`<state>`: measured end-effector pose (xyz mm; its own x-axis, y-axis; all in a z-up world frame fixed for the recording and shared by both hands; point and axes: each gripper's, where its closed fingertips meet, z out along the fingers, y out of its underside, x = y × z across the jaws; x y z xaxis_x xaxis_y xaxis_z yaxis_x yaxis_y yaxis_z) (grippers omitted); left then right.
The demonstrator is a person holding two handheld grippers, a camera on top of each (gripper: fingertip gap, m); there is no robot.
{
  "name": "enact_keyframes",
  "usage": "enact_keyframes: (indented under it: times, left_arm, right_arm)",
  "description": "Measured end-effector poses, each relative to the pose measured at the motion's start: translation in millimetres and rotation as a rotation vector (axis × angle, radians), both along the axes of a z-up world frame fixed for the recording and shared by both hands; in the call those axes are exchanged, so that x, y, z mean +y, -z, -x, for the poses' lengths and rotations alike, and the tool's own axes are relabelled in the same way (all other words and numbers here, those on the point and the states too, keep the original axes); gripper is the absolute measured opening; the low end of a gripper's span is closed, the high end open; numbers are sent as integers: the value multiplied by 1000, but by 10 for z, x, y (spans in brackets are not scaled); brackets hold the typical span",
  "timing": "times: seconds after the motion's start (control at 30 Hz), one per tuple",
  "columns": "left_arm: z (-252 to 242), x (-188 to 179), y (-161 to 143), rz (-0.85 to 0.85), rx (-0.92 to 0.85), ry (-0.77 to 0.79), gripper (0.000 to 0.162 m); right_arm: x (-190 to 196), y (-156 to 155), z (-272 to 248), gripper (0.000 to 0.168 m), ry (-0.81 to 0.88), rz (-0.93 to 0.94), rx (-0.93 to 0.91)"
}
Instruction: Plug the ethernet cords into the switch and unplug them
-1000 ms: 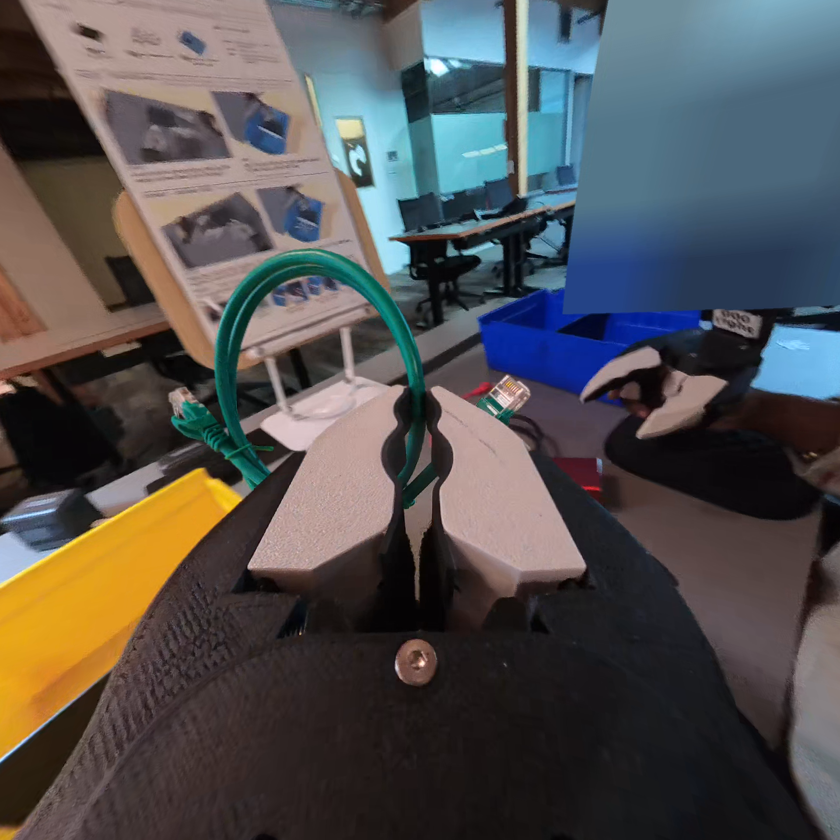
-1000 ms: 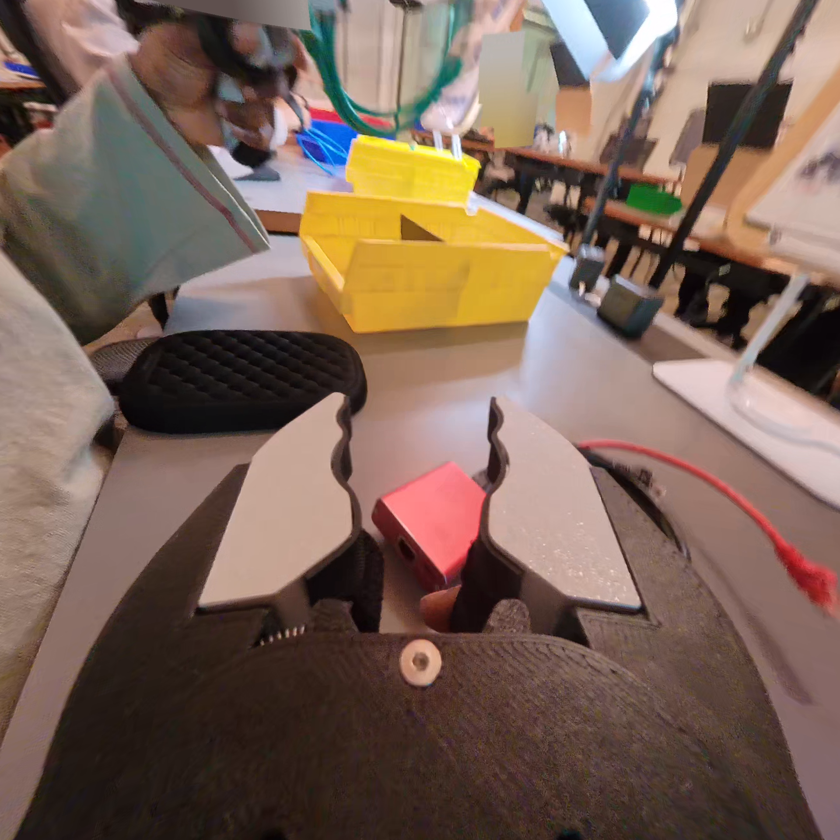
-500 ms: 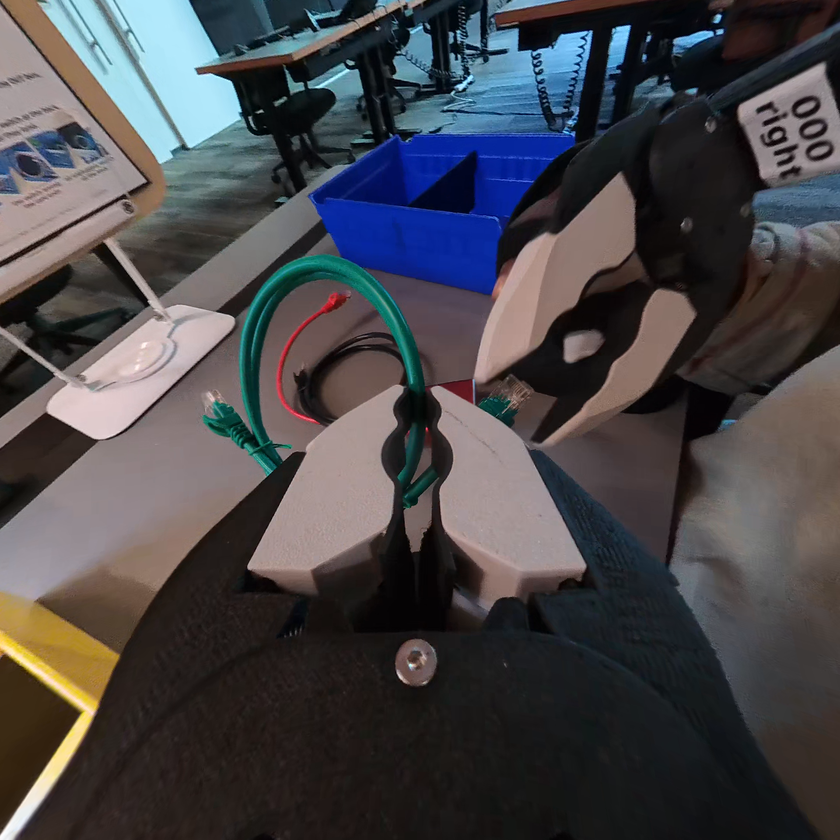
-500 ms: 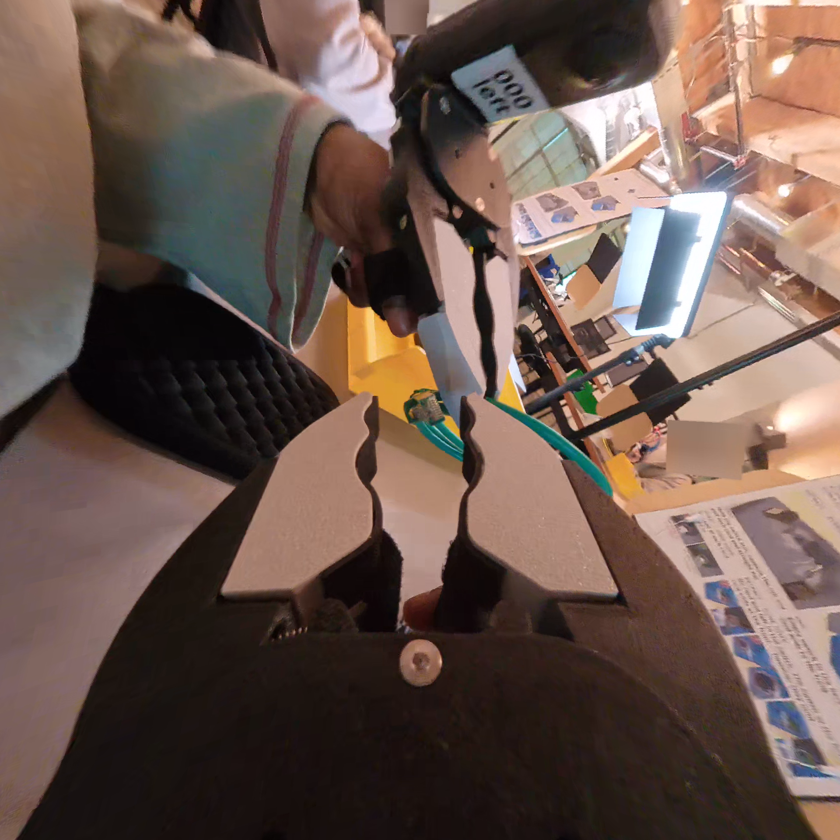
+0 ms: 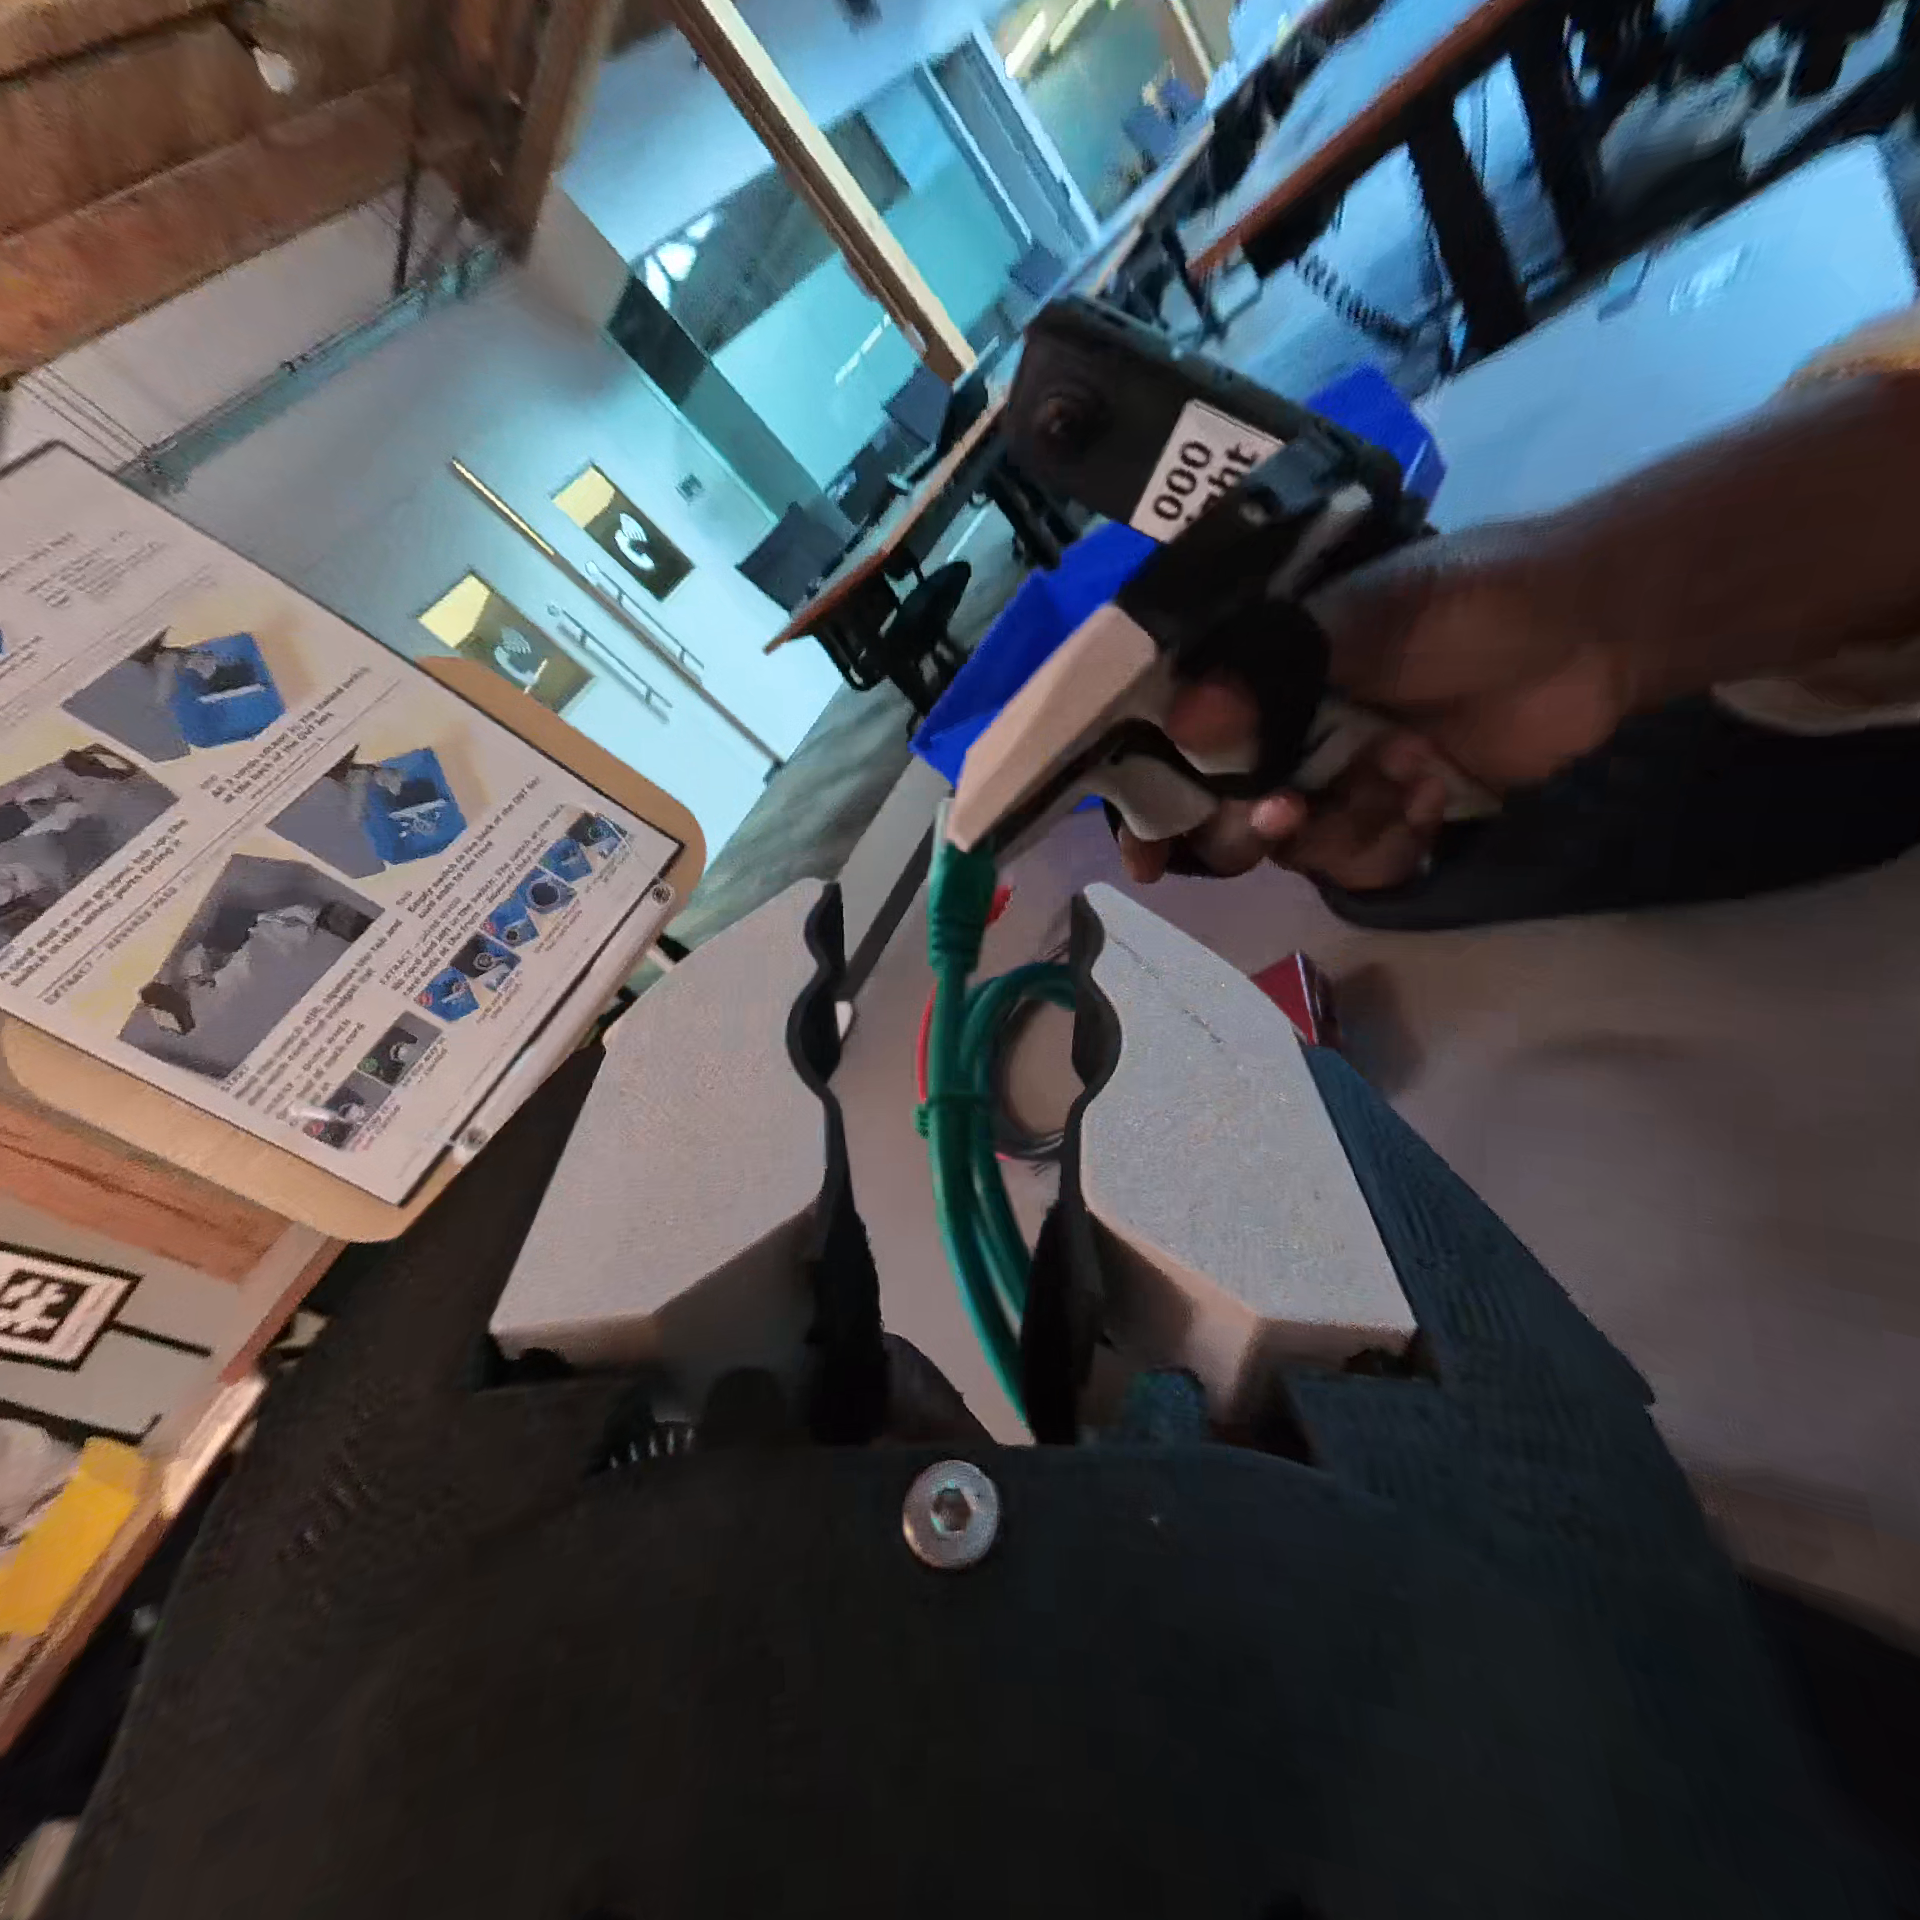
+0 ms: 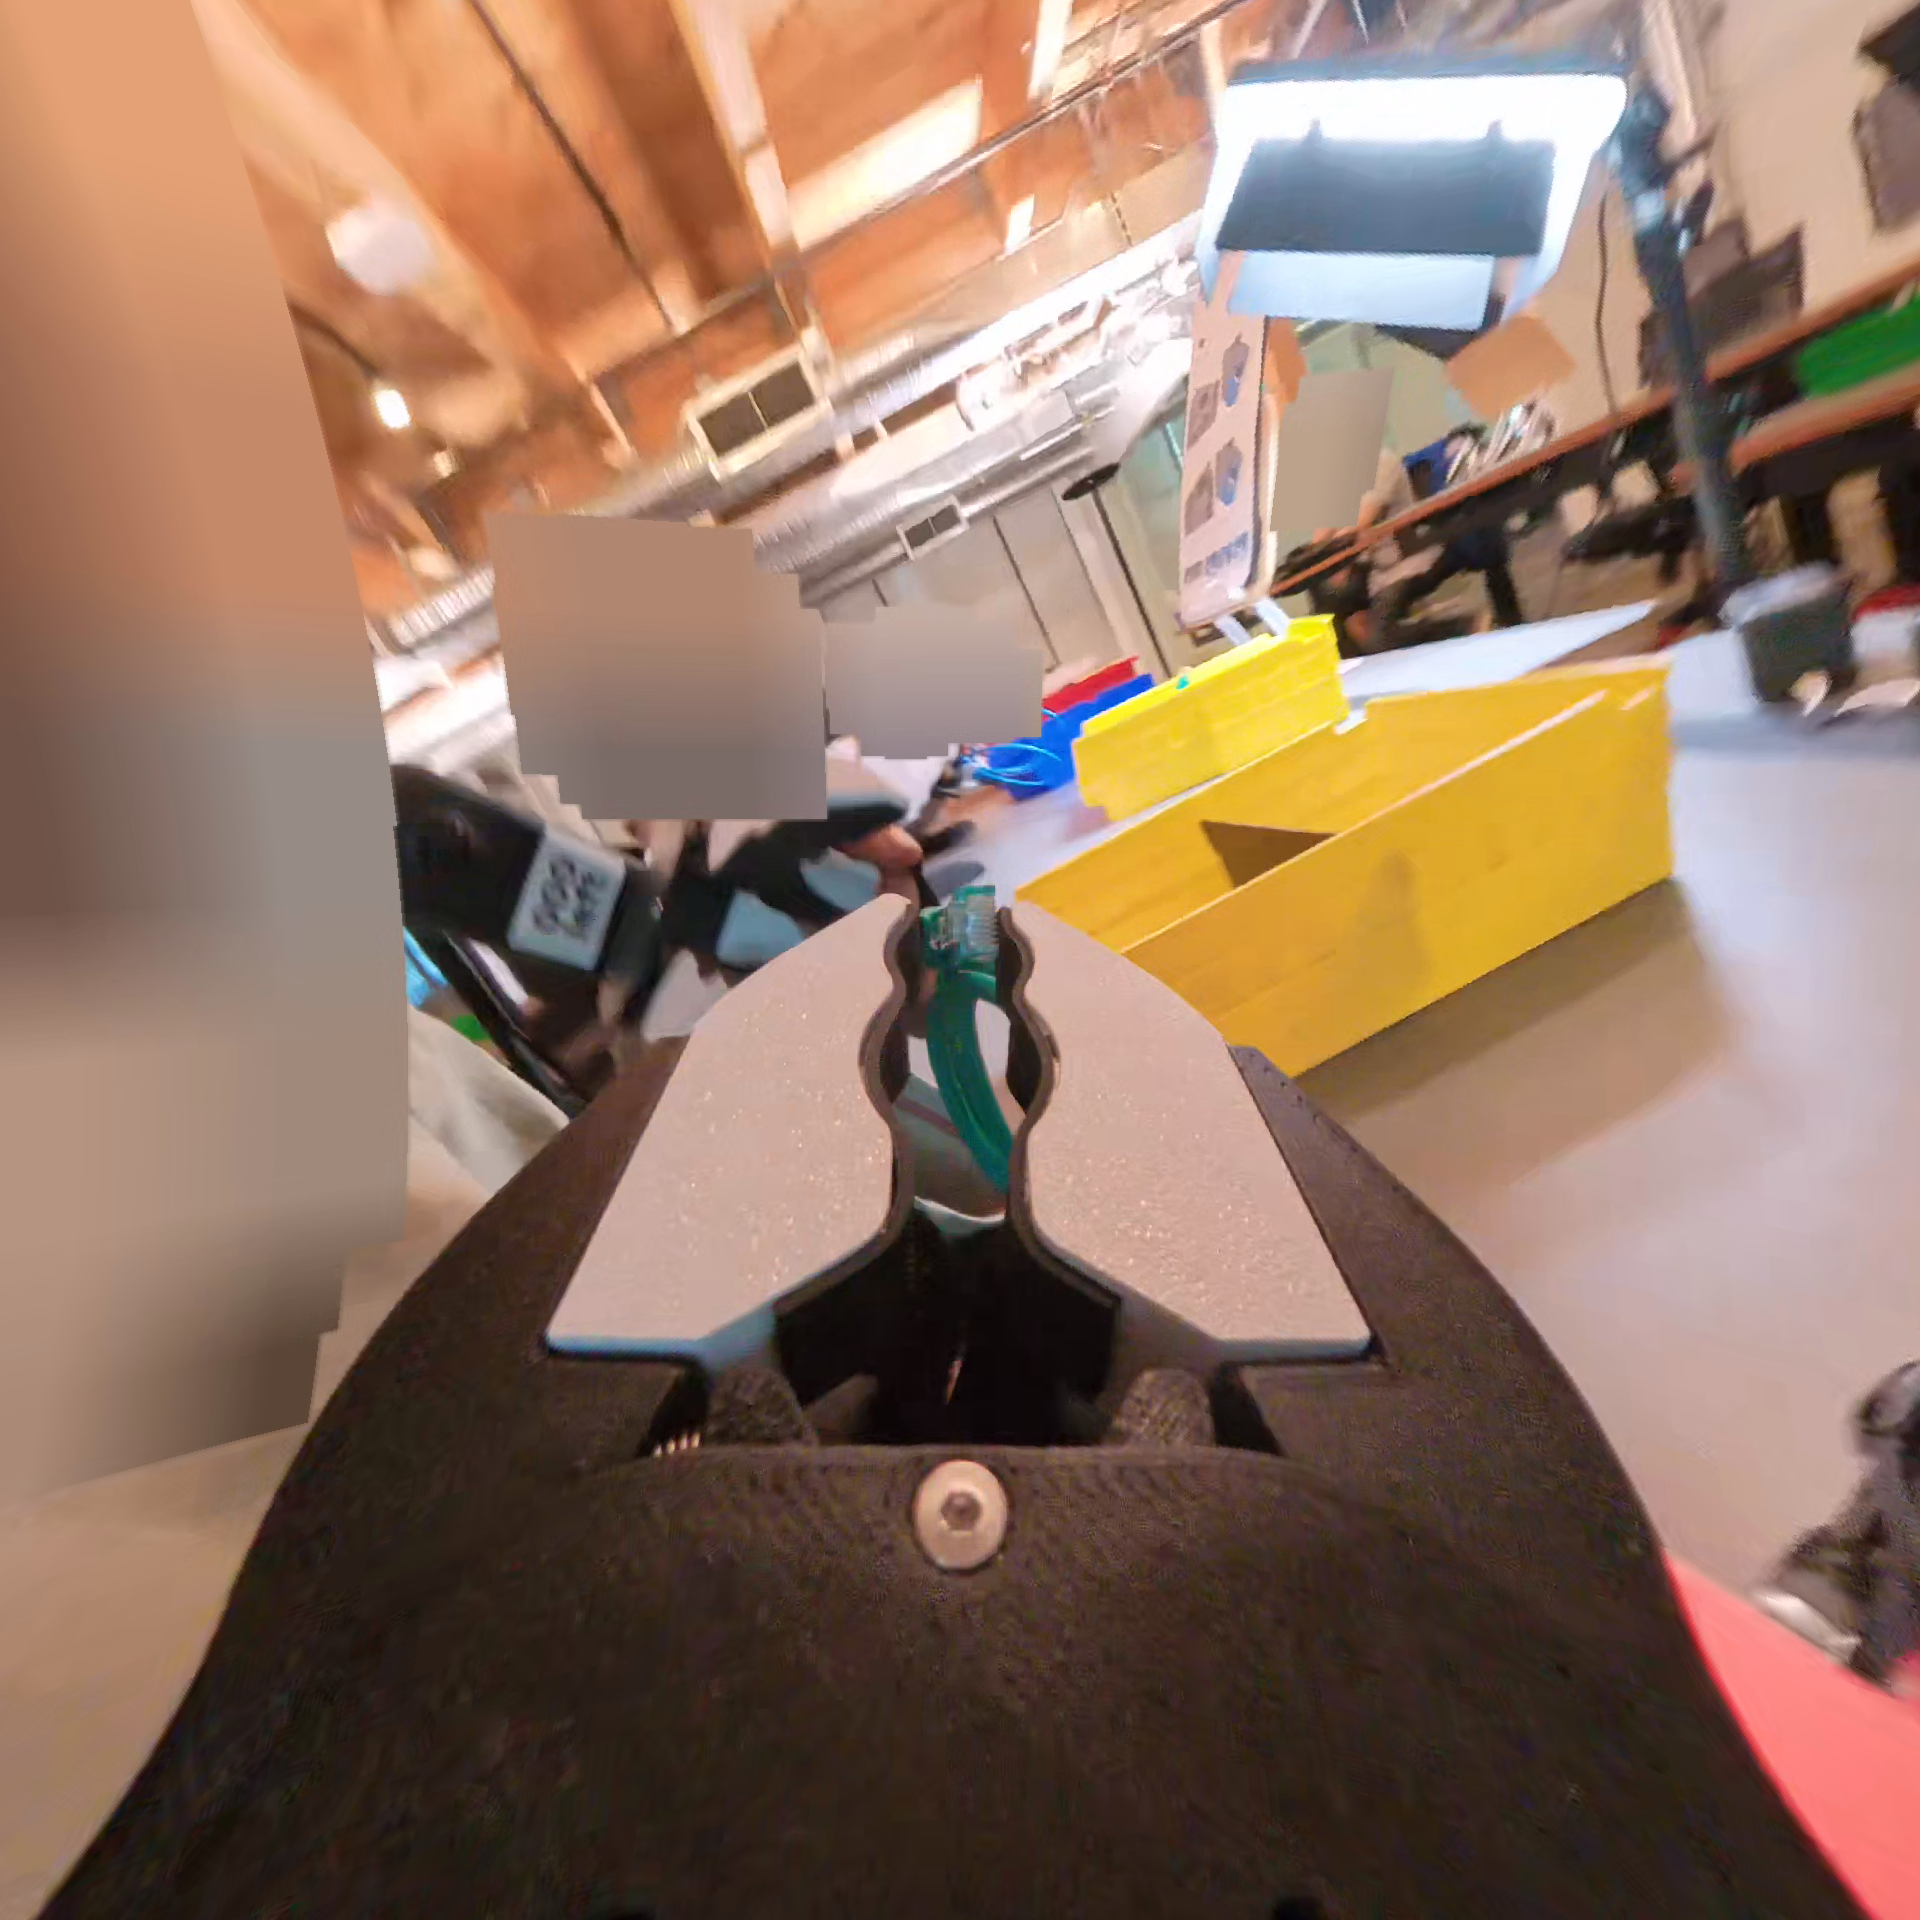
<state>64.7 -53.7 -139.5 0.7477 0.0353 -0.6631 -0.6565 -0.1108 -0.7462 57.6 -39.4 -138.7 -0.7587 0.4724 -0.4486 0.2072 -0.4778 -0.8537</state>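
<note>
Since half a second ago the left gripper [image 5: 951, 997] has let go of the green ethernet cord [image 5: 961, 1101] and now stands wide, the cord's strands hanging free between its fingers. The right gripper [image 6: 954, 920] has closed on the cord's clear plug [image 6: 961, 925], pinching it at the tips. Beyond lie a yellow bin [image 6: 1455, 862] on the grey table [image 6: 1662, 1091], an instruction board [image 5: 312, 883], and a red box [image 5: 1294, 992] near the left gripper.

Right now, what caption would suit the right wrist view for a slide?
Right hand-held gripper pinching a green ethernet cord by its plug, yellow bin behind.
</note>
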Motion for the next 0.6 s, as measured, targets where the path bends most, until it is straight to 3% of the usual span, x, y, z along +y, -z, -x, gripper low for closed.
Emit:
enact_keyframes:
  times: [0.13,0.33,0.6]
  left_arm:
    - [101,85,139,43,73,-82,31]
    - [89,107,222,73,72,-58,12]
    - [88,119,296,128,107,-31,12]
  right_arm:
    - [-30,75,31,14,-58,148,-131]
    - [-41,143,12,13,-103,248,-229]
    - [-16,196,-19,13,-149,360,-328]
